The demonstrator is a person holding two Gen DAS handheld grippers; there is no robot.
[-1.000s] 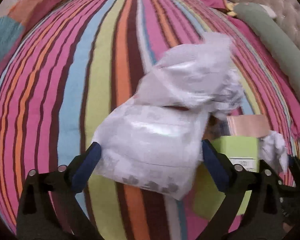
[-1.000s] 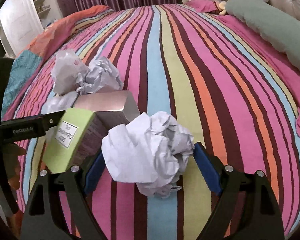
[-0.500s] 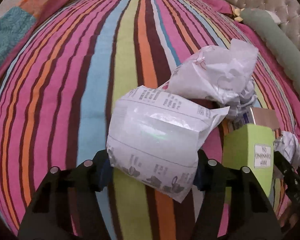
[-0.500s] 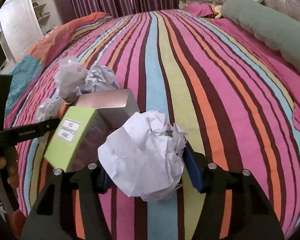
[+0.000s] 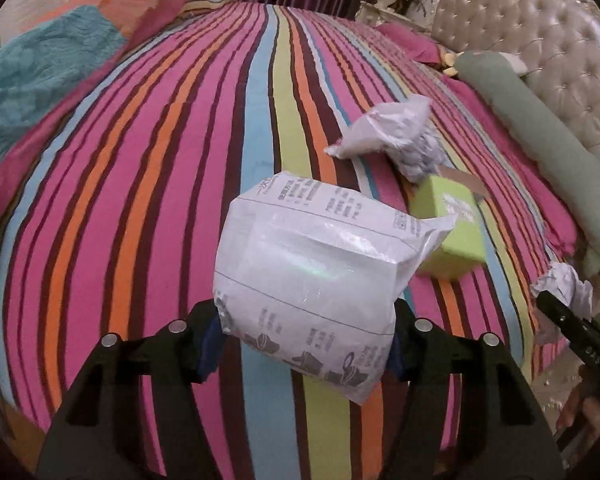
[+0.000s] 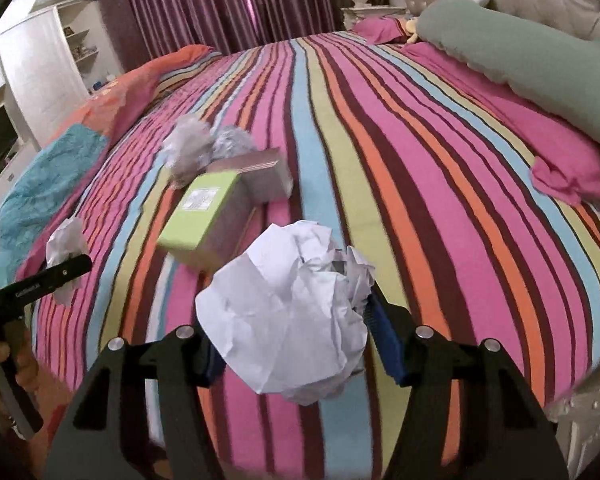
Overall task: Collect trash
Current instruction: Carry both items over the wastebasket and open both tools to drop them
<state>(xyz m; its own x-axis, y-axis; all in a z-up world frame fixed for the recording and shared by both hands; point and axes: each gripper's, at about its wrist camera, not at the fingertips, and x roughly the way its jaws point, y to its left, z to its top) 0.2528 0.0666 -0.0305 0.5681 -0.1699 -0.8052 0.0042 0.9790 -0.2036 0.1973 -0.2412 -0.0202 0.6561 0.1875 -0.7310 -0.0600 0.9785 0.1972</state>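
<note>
The left gripper (image 5: 305,344) clamps a white plastic pouch (image 5: 320,276) printed with unreadable grey text; the right gripper (image 6: 294,346) pinches a crumpled white paper ball (image 6: 288,312).

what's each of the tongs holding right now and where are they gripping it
Left tongs pinch the white printed plastic wrapper across its lower sides. Right tongs squeeze the crumpled white paper ball at its sides.

The green box (image 6: 204,216), pink box (image 6: 266,178) and crumpled wrappers (image 6: 202,150) cluster near the bedspread's (image 6: 420,208) left edge. A long green bolster (image 6: 512,52) lines the headboard edge. Between them the striped middle lies open.
</note>
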